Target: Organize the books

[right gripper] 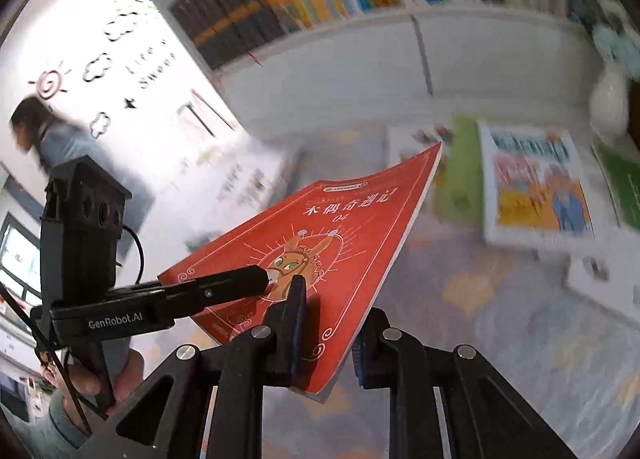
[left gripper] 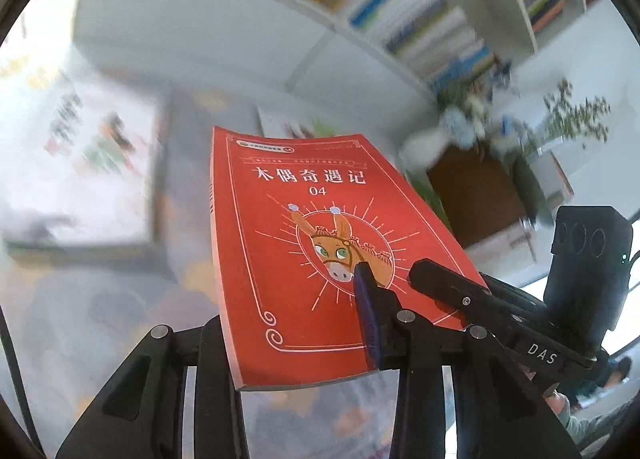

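Observation:
A thin red book [left gripper: 304, 243] with a donkey on its cover is held up in the air, tilted, above a patterned mat. My left gripper [left gripper: 288, 299] is shut on its near end: the blue-padded finger [left gripper: 366, 311] presses on the cover and the other finger lies behind the book's left edge. My right gripper [right gripper: 328, 311] is shut on the same red book [right gripper: 340, 227], one finger on the cover and the blue-padded one under it. Each view shows the other gripper reaching in from the side: the right gripper [left gripper: 424, 275] and the left gripper [right gripper: 260, 279] both rest on the cover.
A white bookshelf [right gripper: 400, 15] full of upright books runs along the back. Several books lie flat on the mat, among them a colourful picture book [right gripper: 536, 187] and a white one [left gripper: 80, 171]. A leafy plant [left gripper: 568, 115] stands at the right. A person [right gripper: 52, 139] stands at the left.

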`<state>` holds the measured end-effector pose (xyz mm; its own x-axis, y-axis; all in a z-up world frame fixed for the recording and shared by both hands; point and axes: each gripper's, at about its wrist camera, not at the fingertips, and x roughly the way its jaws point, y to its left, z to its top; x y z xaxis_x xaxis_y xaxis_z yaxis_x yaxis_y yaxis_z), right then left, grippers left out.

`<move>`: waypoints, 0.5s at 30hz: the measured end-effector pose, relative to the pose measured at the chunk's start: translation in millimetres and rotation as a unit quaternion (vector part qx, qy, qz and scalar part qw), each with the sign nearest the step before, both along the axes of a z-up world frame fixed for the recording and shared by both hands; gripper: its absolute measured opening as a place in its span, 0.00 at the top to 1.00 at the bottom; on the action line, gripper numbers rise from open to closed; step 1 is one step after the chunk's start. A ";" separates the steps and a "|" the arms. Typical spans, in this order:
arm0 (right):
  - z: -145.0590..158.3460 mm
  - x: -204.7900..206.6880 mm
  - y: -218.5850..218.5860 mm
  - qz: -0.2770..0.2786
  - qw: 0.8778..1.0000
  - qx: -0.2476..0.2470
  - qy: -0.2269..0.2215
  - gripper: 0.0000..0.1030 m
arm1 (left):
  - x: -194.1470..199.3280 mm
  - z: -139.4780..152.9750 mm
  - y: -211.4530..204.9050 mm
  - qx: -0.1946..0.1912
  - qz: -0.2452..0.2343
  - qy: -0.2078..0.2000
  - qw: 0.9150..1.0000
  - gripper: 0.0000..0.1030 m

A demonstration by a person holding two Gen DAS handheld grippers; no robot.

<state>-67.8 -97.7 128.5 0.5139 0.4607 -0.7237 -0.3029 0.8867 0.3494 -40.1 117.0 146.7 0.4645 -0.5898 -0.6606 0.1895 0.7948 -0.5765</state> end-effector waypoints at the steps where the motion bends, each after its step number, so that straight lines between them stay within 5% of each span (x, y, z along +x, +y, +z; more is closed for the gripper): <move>1: 4.8 5.3 7.9 0.010 1.000 0.002 -0.008 0.82 | 2.3 4.7 12.4 0.003 0.016 -0.009 1.000 0.68; 7: 0.6 56.6 91.5 0.080 0.997 0.014 -0.016 0.80 | 21.0 -5.5 90.3 0.027 0.101 -0.005 0.994 0.68; 15: -52.9 109.1 167.2 0.111 0.992 0.029 0.049 0.77 | 53.8 -56.5 152.5 0.025 0.155 0.036 0.987 0.69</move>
<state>41.2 69.5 75.5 0.3237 0.5971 -0.7339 -0.4504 0.7794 0.4354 13.7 269.5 90.1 0.5684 -0.3919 -0.7234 -0.1077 0.8362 -0.5377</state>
